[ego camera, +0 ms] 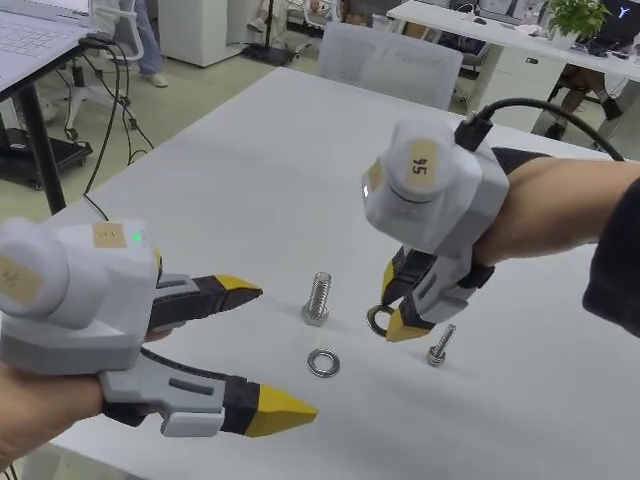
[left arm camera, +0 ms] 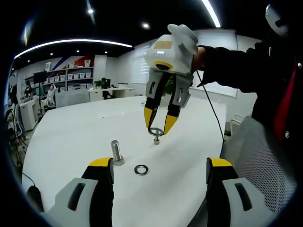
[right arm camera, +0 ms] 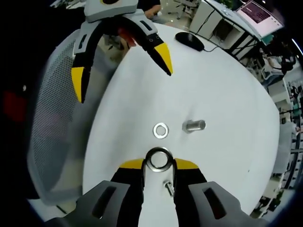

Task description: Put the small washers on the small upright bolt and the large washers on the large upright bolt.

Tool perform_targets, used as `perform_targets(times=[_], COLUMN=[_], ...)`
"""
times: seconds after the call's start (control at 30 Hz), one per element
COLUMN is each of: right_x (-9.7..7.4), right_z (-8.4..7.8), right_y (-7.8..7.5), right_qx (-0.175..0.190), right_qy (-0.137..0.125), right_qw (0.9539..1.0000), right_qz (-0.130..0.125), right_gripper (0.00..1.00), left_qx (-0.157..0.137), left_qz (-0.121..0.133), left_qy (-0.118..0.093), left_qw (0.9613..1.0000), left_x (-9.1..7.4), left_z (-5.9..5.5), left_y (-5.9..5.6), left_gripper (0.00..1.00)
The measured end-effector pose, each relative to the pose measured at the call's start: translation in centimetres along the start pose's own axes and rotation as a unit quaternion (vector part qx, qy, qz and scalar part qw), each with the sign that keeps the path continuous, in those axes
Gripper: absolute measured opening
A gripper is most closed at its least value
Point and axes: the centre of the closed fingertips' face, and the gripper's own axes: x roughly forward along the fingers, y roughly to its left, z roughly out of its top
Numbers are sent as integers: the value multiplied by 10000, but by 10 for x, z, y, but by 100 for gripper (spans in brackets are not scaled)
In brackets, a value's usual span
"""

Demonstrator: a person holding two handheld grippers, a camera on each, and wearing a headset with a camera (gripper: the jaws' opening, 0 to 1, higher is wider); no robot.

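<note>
washer (right arm camera: 158,150) held at the yellow tips of the right gripper (ego camera: 393,318), jaws closed onto its rim, hole facing open. small bolt (ego camera: 438,345) stands head-down on the white table (ego camera: 250,180), shaft upright, just beside and below the tips; in the right gripper view it sits between the jaws, behind the ring, so the hole looks not yet centred over the shaft. right gripper is the nearer one. second washer (ego camera: 323,362) lies flat near the large bolt (ego camera: 317,298), also upright. left gripper (ego camera: 280,350) hovers, jaws wide apart, empty.
</note>
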Motion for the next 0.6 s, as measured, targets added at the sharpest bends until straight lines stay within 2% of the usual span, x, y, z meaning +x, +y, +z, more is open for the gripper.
perform_targets(times=[0.27, 0.6], right_x=[-1, -3], right_z=[6, 13], right_y=[-3, -14], right_qx=[-43, -136], right_qy=[-53, -87], right_qw=[10000, 9998], right_qz=[-39, -99], right_gripper=[23, 23], left_qx=[-38, -108], left_qz=[174, 411], left_qy=[-35, -63], left_qw=[9998, 9991], left_x=[-4, -11], left_z=[-1, -5], left_y=[6, 14], left_gripper=[80, 80])
